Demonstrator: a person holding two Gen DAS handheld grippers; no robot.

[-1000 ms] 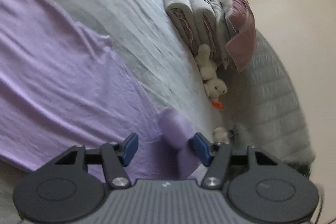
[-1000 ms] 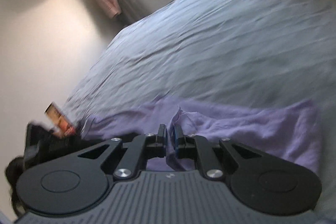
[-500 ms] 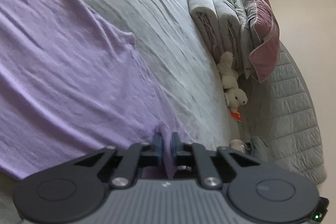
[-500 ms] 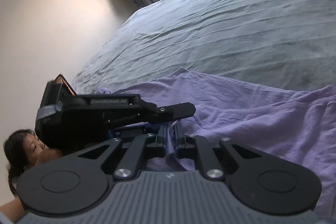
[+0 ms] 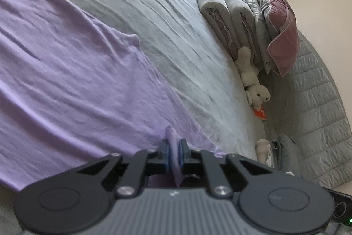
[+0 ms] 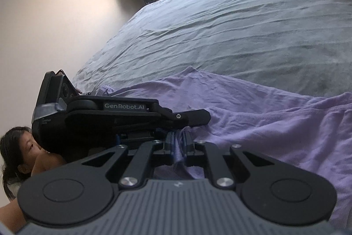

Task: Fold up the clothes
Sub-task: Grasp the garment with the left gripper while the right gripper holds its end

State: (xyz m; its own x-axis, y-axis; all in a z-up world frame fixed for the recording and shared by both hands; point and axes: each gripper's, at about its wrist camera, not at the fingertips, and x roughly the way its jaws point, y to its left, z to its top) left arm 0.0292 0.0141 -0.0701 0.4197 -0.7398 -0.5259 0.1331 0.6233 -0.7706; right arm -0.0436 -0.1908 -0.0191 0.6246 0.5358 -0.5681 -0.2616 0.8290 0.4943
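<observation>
While the wide lilac cotton garment (image 5: 66,80) lies spread on the grey-sheeted bed (image 5: 154,14), the left gripper (image 5: 173,148) pinches its near edge, and the right gripper (image 6: 178,138), just beside it, clamps another fold.

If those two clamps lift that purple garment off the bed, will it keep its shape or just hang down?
It would probably sag: the purple garment lies rumpled in soft creases on the bed, and bunches into a thin fold where the left hand-held gripper pinches it. It looks thin, so likely light. The right hand-held gripper pinches a similar fold.
</observation>
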